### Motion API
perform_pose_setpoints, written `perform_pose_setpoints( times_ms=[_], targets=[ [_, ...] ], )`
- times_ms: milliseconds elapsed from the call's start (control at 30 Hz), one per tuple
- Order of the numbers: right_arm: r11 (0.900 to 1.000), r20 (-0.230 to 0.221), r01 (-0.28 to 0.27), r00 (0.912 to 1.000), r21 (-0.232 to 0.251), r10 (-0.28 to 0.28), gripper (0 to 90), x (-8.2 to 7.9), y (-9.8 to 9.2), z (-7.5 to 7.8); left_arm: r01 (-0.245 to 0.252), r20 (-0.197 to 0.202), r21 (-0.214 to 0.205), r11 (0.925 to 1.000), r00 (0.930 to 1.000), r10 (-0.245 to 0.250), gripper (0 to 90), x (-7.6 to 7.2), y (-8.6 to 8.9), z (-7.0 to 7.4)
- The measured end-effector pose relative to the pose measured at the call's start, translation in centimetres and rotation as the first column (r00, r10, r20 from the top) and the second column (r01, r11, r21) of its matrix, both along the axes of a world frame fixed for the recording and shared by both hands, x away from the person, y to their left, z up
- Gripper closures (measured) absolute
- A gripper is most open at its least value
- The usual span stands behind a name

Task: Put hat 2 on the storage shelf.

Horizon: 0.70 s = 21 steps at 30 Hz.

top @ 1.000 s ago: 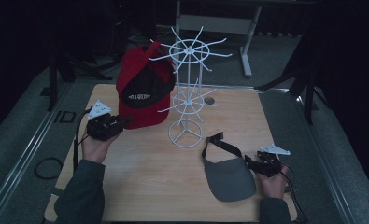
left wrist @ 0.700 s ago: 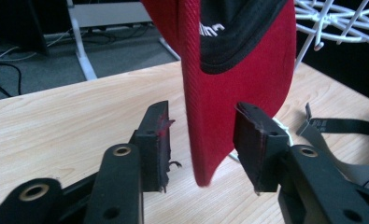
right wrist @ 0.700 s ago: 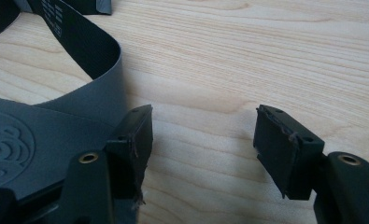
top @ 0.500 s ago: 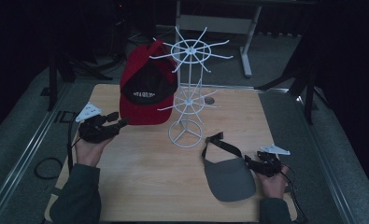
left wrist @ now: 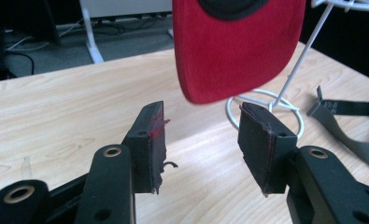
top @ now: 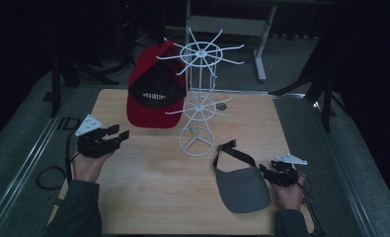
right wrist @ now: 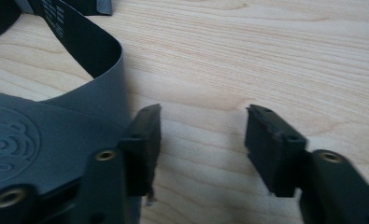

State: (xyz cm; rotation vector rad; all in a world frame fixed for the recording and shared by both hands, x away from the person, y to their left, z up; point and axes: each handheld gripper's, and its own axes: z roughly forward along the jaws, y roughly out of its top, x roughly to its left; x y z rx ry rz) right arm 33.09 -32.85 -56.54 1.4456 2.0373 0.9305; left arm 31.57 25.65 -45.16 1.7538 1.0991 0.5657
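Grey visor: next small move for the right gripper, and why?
Probably slide the right gripper sideways onto the grey visor edge, then close. Its jaws have just been closing over bare table; the visor lies beside one jaw, not between them.

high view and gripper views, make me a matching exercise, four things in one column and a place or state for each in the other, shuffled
Things:
1. red cap
2. grey visor
3. left gripper
4. right gripper

Places or states:
A. lies flat on the table, strap curling away
B. hangs on the white wire rack
C. jaws apart and empty, at the visor's edge
D. jaws apart and empty, pointed at the cap's brim

Pairs: 1-B, 2-A, 3-D, 4-C
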Motion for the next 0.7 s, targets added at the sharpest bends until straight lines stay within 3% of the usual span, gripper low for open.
perform_pose_setpoints(
  times_ms=[167, 300, 700],
  targets=[
    [0.9999, -0.007, -0.014, 0.9999, -0.006, 0.014, 72.2, -0.1, 0.2, 0.8, -0.005, -0.02, 0.002, 1.0, 0.9998, 0.005, 52.0, -0.1, -0.1, -1.0],
    [0.9983, -0.002, -0.057, 0.9984, -0.014, 0.057, 85.0, 0.1, 0.9, 1.7, -0.012, -0.037, 0.002, 0.9999, 0.9993, 0.012, 52.0, -0.2, -0.2, -2.0],
    [0.9905, 0.01, -0.136, 0.9906, -0.019, 0.136, 89.9, 1.8, 2.7, 3.6, -0.023, -0.08, -0.018, 0.9996, 0.9966, 0.021, 51.8, -0.1, -1.2, -4.8]
  ],
)
